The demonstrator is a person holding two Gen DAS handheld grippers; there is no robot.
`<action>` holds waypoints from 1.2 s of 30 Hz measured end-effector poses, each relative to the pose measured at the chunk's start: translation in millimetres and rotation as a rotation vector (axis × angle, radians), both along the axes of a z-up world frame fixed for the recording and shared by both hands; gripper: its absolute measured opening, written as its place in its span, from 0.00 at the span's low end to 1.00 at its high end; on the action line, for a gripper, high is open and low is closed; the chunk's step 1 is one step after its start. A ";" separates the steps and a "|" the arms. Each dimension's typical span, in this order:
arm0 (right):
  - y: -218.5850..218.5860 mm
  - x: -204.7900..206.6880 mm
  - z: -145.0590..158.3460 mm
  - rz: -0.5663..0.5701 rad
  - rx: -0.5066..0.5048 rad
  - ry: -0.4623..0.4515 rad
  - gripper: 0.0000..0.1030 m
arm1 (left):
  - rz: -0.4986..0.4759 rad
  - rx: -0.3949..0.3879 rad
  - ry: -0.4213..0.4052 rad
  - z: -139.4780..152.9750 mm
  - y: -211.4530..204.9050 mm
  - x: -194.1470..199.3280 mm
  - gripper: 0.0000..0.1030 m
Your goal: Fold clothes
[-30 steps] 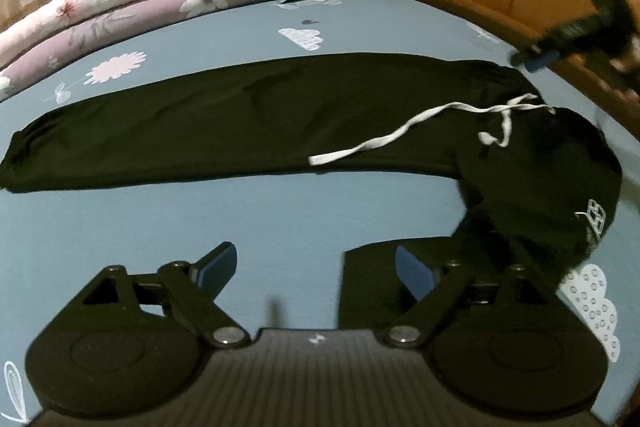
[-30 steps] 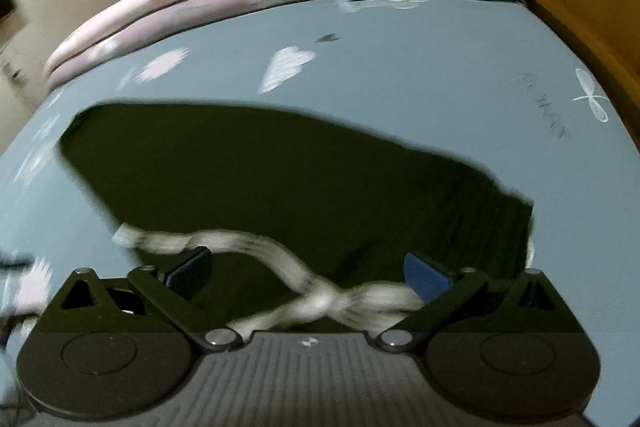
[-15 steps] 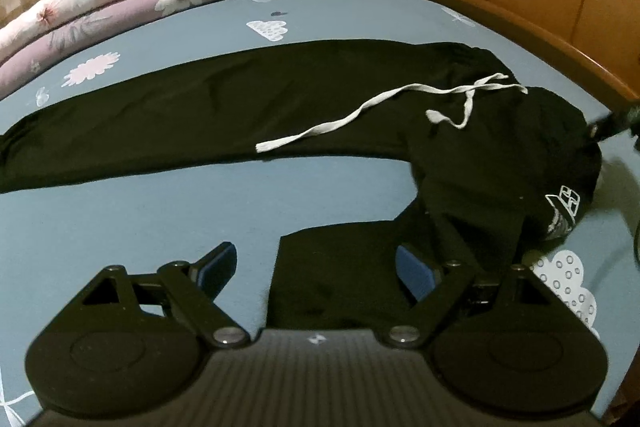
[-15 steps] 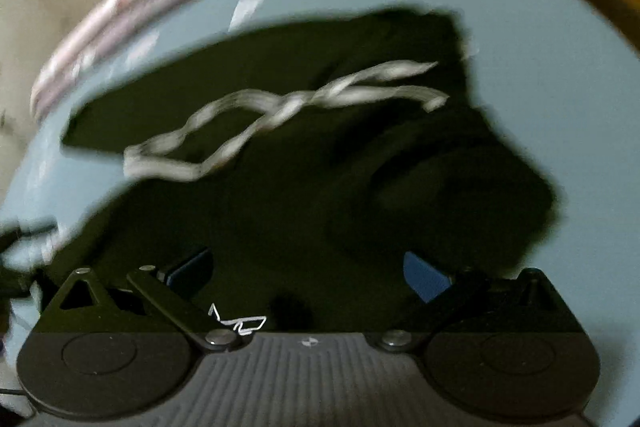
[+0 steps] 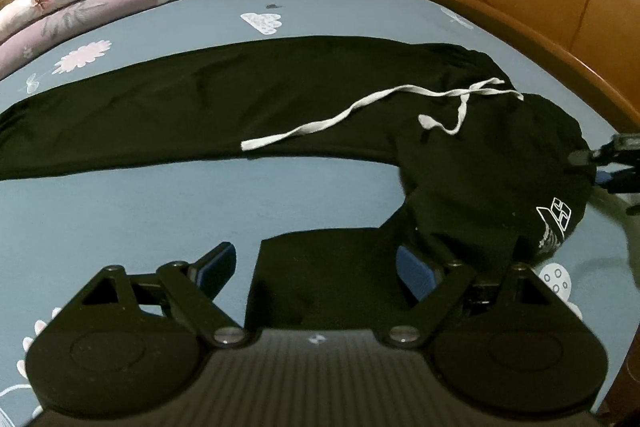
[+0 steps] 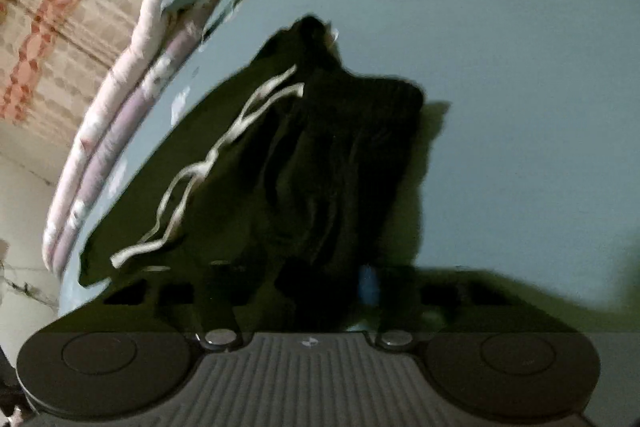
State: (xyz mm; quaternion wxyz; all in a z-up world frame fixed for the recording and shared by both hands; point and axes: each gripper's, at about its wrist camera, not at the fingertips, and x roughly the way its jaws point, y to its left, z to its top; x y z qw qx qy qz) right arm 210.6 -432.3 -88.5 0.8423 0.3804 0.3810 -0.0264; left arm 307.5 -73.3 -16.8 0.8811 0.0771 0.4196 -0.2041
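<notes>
Bed [image 5: 120,211], blue sheet, carries black drawstring trousers [image 5: 240,99] spread across it. Far leg lies flat and straight, long axis running left-right in the left wrist view, cuff at far left, waistband at right near the wooden bed frame [image 5: 560,39]. Near leg is bent back on itself: its cuff end [image 5: 332,275] points toward the left gripper [image 5: 316,267] and sits between its jaws, closer to the right-hand finger.

Left gripper: jaws wide apart, holding nothing; blue pads [image 5: 218,263] clear of the cloth on the left side.

Right gripper [image 6: 288,287]: at the waistband/hip end, by the white logo [image 5: 554,219]. Fingers drawn in close with black fabric bunched between them, so it looks clamped on the trousers; picture is dark and blurred there, so that is a judgement.

White drawstring [image 5: 360,111] trails loose over the far leg.

Key relation: the bent leg's cuff is directly ahead of the left jaws, nearer than anything else; the right side already has the waist end. Judgement: the left side is placed to close on that cuff, though the layout would also fit just having let it go.
</notes>
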 end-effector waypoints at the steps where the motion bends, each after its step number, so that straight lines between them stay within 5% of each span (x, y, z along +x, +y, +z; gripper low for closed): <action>1: 2.0 1.9 1.0 0.016 -0.012 0.007 0.17 | 0.001 0.001 0.004 -0.2 0.2 -1.1 0.85; 8: -20.1 -9.8 32.9 -0.016 -0.101 -0.012 0.13 | 0.001 -0.007 0.033 -1.3 7.7 -4.7 0.85; 12: -17.8 -4.7 30.4 -0.003 -0.184 0.055 0.14 | 0.008 -0.028 0.048 -4.0 10.7 -3.9 0.85; 19: -13.8 -7.9 43.5 -0.031 -0.238 0.050 0.34 | -0.002 -0.023 0.065 -7.0 16.7 -9.9 0.85; 22: -11.8 -11.3 59.4 -0.038 -0.246 0.008 0.53 | -0.013 -0.024 0.072 -6.7 19.1 -12.8 0.85; 36: 48.7 16.6 65.1 0.198 -0.219 -0.070 0.57 | -0.022 0.002 0.106 -2.5 39.6 -44.6 0.85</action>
